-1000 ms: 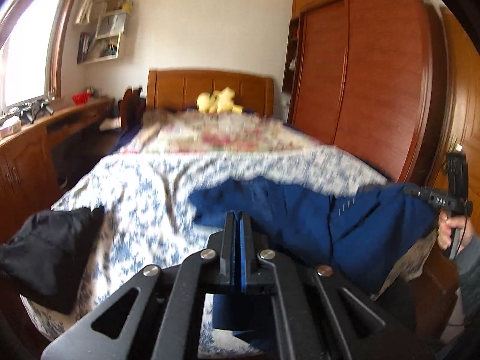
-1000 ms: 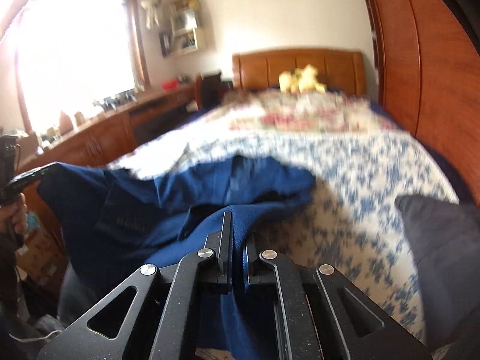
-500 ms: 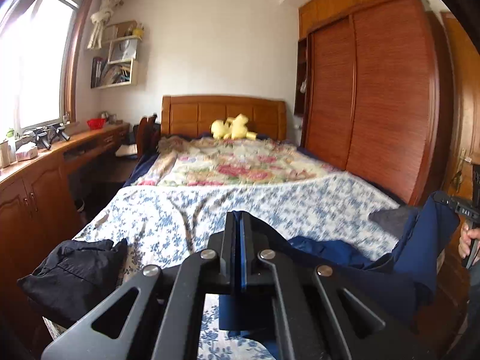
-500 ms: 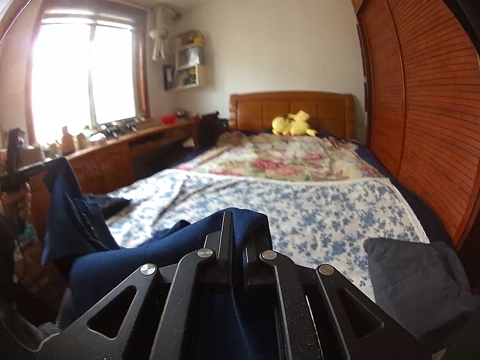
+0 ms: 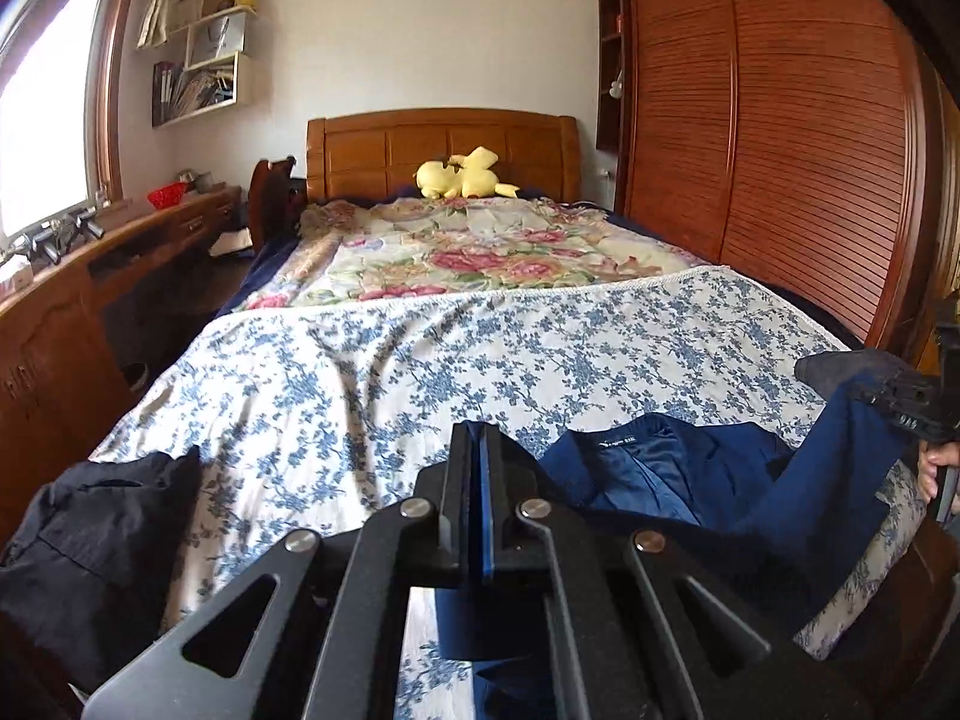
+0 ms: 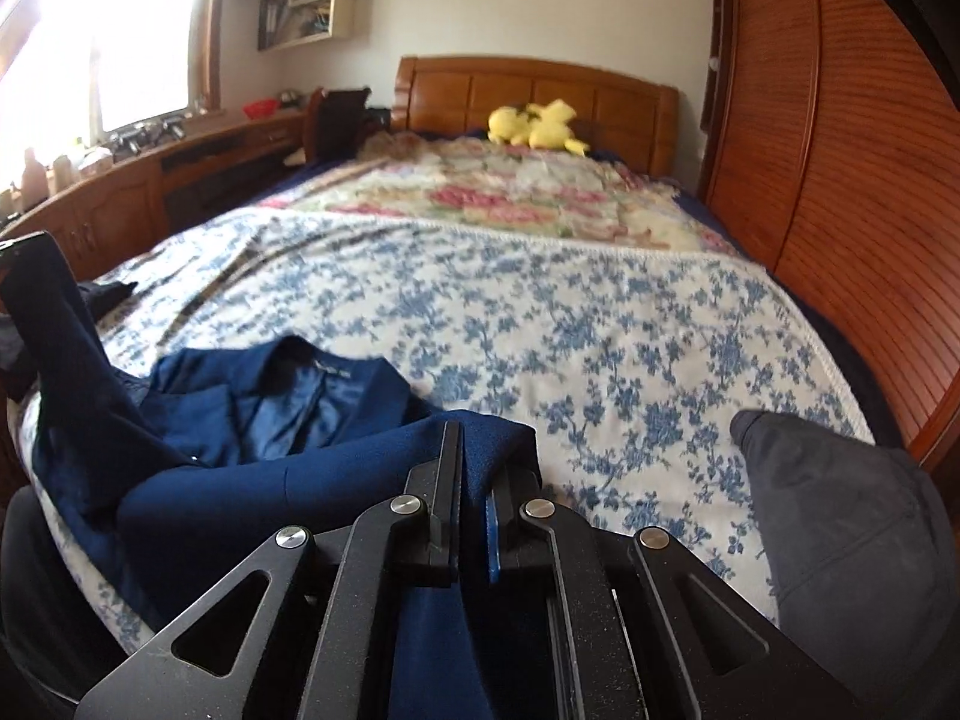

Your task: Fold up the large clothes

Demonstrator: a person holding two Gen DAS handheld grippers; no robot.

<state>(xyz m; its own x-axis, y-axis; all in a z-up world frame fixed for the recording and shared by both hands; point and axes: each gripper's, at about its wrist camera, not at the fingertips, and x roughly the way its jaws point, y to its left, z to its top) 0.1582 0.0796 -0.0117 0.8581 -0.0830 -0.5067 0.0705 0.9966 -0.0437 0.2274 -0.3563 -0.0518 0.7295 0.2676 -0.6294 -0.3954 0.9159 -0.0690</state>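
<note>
A navy blue jacket (image 5: 672, 480) lies crumpled at the near edge of the bed, collar and shiny lining up; it also shows in the right wrist view (image 6: 270, 408). My left gripper (image 5: 477, 450) is shut on a fold of the jacket, which hangs below its fingers. My right gripper (image 6: 474, 450) is shut on another edge of the jacket. Each gripper shows in the other's view, the right one (image 5: 900, 405) at far right and the left one (image 6: 24, 246) at far left, both holding cloth up off the bed.
The bed has a blue-flowered white sheet (image 5: 480, 354) and a rose quilt (image 5: 480, 252) behind. A black garment (image 5: 90, 546) lies at the near left corner, a dark grey one (image 6: 840, 522) at the near right. A wooden desk (image 5: 90, 276) runs left, wardrobe doors (image 5: 780, 150) right.
The jacket has come down from being held spread in the air to lying bunched on the near edge of the bed. Both grippers have lowered with it and stayed shut.
</note>
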